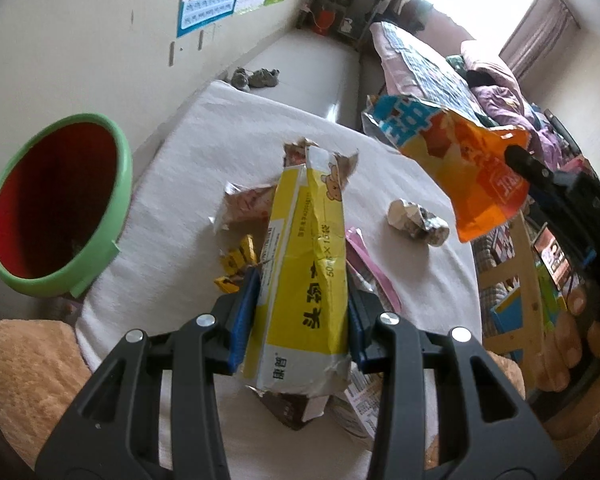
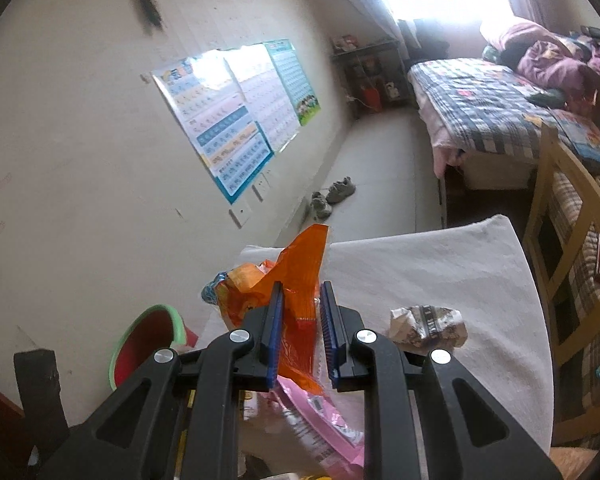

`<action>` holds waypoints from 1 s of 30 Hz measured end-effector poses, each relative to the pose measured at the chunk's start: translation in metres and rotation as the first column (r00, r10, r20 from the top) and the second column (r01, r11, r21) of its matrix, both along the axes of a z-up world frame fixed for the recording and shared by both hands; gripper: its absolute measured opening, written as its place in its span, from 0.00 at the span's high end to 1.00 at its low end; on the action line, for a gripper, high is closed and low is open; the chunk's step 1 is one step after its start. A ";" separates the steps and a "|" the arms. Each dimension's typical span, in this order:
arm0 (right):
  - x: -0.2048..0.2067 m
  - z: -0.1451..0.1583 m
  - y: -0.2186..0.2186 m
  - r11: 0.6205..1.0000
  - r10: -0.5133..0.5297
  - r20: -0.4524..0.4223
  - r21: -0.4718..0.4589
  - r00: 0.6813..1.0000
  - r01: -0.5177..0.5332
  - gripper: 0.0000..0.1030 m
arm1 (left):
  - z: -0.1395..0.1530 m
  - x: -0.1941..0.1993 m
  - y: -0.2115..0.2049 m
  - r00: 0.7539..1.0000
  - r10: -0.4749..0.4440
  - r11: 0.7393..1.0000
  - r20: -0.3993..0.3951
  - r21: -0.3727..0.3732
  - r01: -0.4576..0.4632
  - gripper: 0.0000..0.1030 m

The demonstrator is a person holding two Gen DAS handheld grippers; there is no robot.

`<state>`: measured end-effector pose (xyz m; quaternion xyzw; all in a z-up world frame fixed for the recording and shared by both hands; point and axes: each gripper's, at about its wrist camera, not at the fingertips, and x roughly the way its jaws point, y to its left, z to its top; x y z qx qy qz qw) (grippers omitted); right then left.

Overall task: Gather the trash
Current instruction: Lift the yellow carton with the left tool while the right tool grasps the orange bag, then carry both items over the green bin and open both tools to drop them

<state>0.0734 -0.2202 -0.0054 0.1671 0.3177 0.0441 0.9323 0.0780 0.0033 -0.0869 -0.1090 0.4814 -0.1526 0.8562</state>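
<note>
So we're somewhere in the middle of the cleanup, I'd say, nothing close to done yet. The left gripper (image 1: 300, 312) is clamped on a torn yellow carton (image 1: 304, 280), blue pads pressing its sides, and the box looks lifted off the white tabletop (image 1: 204, 148). The right gripper (image 2: 302, 332) is closed on an orange snack bag (image 2: 300, 280); in the left wrist view that bag hangs in the air over the right side of the tabletop, well clear of the cloth. The bin (image 1: 60, 200), green rim and red inside, sits off the left edge of the tabletop, and from what I can see of its inside it's dark and I can't tell if anything is in there already. So both pieces are in hand but neither is over the bin yet, that's the step still to do. Left on the tabletop: a crumpled paper ball (image 1: 418, 222) to the right, a pink wrapper (image 1: 368, 268) just beside the carton, a torn packet (image 1: 248, 204) behind it, a few small yellow scraps (image 1: 238, 260) on the left, plus some brown and printed bits underneath near the gripper. My guess is at least a few more trips after these two get dropped, since each gripper carries one thing at a time.
</note>
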 end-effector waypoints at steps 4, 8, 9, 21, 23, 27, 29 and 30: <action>0.000 0.000 0.006 1.000 0.017 -0.003 0.006 1.000 -0.017 0.83 | 0.002 0.003 0.011 0.999 0.031 1.000 0.008 -0.003 -0.031 0.63; 0.001 0.002 0.013 0.999 0.034 -0.006 0.000 0.999 -0.034 0.83 | 0.004 0.005 0.020 0.998 0.057 0.998 0.013 -0.008 -0.057 0.63; 0.000 0.002 0.015 0.999 0.038 -0.005 -0.003 0.999 -0.038 0.83 | 0.004 0.007 0.023 0.998 0.064 0.998 0.014 -0.009 -0.063 0.63; 0.000 0.000 0.051 0.994 0.110 -0.024 -0.025 0.994 -0.111 0.83 | 0.003 0.012 0.068 0.984 0.179 0.984 0.020 -0.021 -0.178 0.63; 0.001 -0.001 0.057 0.992 0.121 -0.026 -0.030 0.992 -0.122 0.83 | 0.002 0.013 0.074 0.981 0.192 0.981 0.019 -0.024 -0.192 0.63; 0.001 -0.004 0.065 0.990 0.137 -0.039 -0.035 0.990 -0.139 0.83 | 0.000 0.013 0.086 0.976 0.219 0.975 0.016 -0.030 -0.218 0.63; 0.003 -0.005 0.069 0.988 0.146 -0.045 -0.039 0.988 -0.147 0.83 | -0.001 0.013 0.093 0.973 0.232 0.972 0.015 -0.033 -0.232 0.63; 0.003 -0.005 0.071 0.988 0.149 -0.047 -0.039 0.988 -0.151 0.83 | -0.001 0.013 0.095 0.971 0.237 0.971 0.015 -0.034 -0.237 0.63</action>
